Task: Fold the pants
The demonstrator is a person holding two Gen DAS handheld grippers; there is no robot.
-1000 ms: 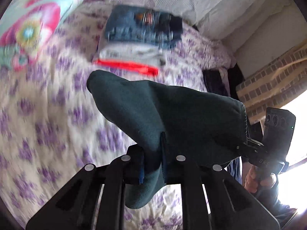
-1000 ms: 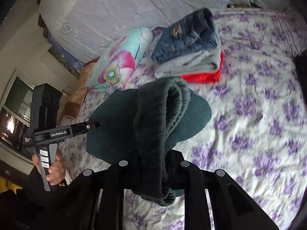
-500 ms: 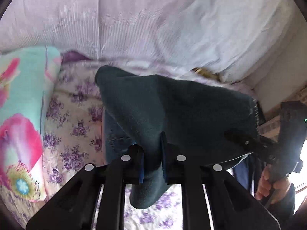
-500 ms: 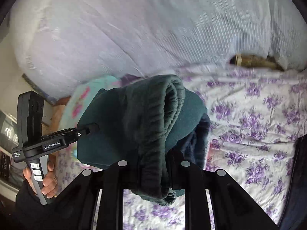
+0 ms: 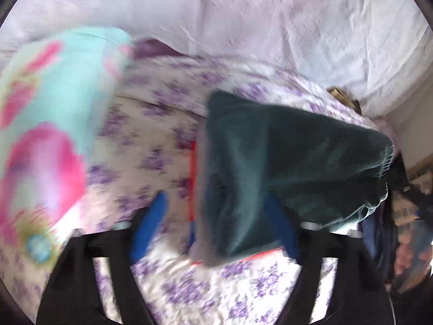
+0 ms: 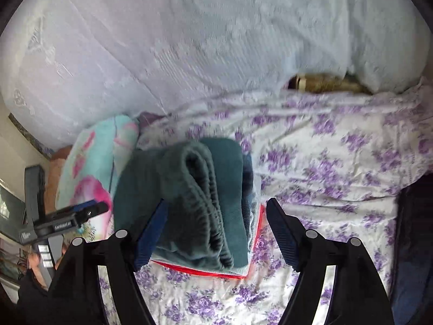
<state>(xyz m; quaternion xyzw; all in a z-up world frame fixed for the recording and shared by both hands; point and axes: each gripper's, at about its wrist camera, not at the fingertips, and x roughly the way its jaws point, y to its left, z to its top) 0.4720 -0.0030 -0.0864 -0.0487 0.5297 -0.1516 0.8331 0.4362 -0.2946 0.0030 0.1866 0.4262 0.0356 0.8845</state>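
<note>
The folded dark green pants (image 6: 189,197) lie on top of a stack of folded clothes on the bed; they also show in the left wrist view (image 5: 270,168). A red edge (image 6: 200,270) of the stack shows under them. My right gripper (image 6: 216,233) is open, its blue-padded fingers (image 6: 281,233) spread on either side of the pants. My left gripper (image 5: 216,233) is open too, with one blue finger (image 5: 148,227) left of the pants and the other partly behind them. The left gripper's body also appears in the right wrist view (image 6: 62,222).
The bed has a white sheet with purple flowers (image 6: 338,168). A turquoise and pink flowered pillow (image 5: 48,124) lies left of the stack. A large white lace-covered bolster (image 6: 189,40) runs along the back. Dark clothing (image 6: 416,243) lies at the right edge.
Both grippers carried the green pants over the stack, set them on it and opened. The pants now rest free on the stack.
</note>
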